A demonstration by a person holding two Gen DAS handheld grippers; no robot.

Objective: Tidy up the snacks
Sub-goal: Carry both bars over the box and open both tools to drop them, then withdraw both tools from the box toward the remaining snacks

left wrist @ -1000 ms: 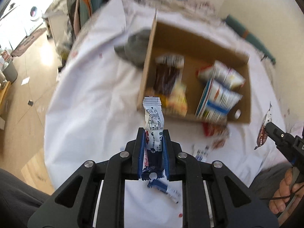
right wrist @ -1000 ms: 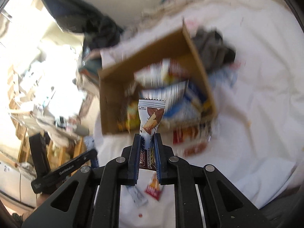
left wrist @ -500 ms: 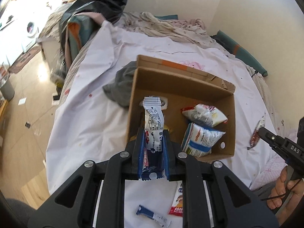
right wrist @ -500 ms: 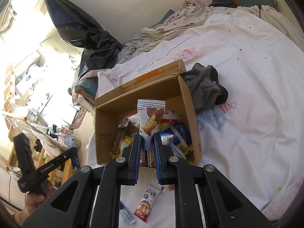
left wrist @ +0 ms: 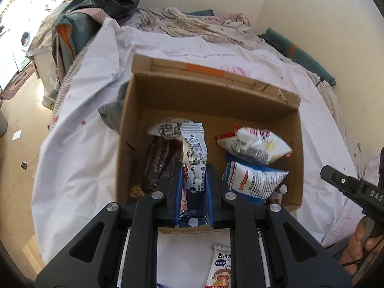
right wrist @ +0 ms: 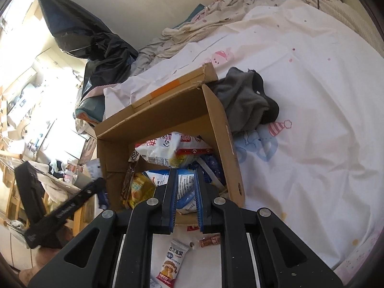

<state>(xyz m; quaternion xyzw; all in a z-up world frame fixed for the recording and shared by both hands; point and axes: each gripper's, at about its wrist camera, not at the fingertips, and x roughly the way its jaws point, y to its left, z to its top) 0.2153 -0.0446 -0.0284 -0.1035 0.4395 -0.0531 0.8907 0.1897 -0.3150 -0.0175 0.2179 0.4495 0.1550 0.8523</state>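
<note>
A brown cardboard box (left wrist: 216,98) stands open on the white bedsheet and holds several snack bags. My left gripper (left wrist: 193,180) is shut on a white and blue snack packet (left wrist: 193,153) and holds it over the box's near edge. In the right wrist view my right gripper (right wrist: 186,184) is slightly parted and empty over the box (right wrist: 228,144), above the bags inside. A white packet with a cartoon face (right wrist: 172,261) lies on the sheet in front of the box and also shows in the left wrist view (left wrist: 220,268).
A grey cloth (right wrist: 244,103) lies bunched against the box's outer side. A small red wrapper (right wrist: 211,241) lies near the box front. Rumpled bedding (left wrist: 192,26) and a black bag (right wrist: 96,40) sit at the far end, by the wall. The floor drops off at the left.
Both grippers moved forward over the box. My right gripper has let go of its brown and white snack packet and is now empty. My left gripper still holds its packet.
</note>
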